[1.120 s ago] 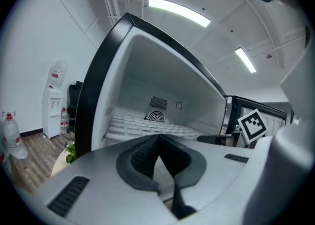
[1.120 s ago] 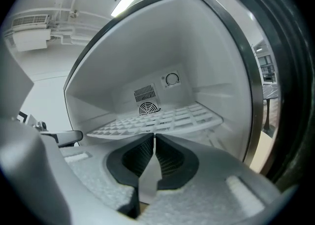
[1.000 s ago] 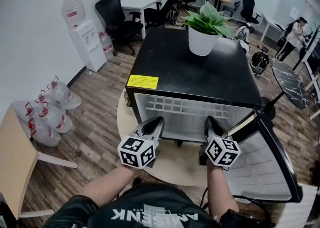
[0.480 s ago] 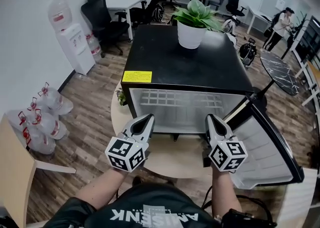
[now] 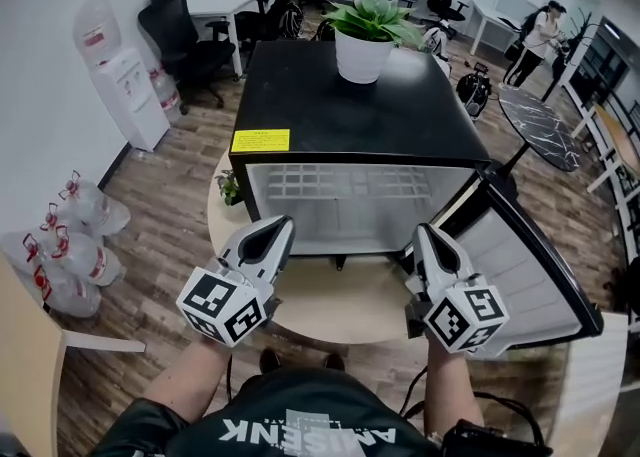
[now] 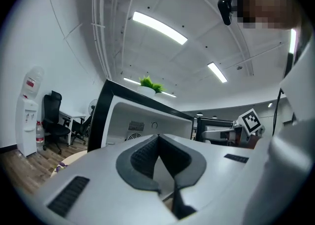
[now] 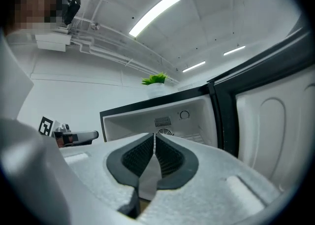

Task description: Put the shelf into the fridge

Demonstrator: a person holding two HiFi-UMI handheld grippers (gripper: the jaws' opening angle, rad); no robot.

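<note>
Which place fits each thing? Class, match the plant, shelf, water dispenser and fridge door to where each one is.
Things:
1 plant
2 shelf
3 water dispenser
4 door

Places:
A inside the fridge
B on top of the fridge
C swung open at the right
D against the wall at the left

Pairs: 1-B; 2-A; 3-D; 4-C

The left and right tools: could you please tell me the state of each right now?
Left tool: closed, holding nothing.
Right tool: closed, holding nothing.
</note>
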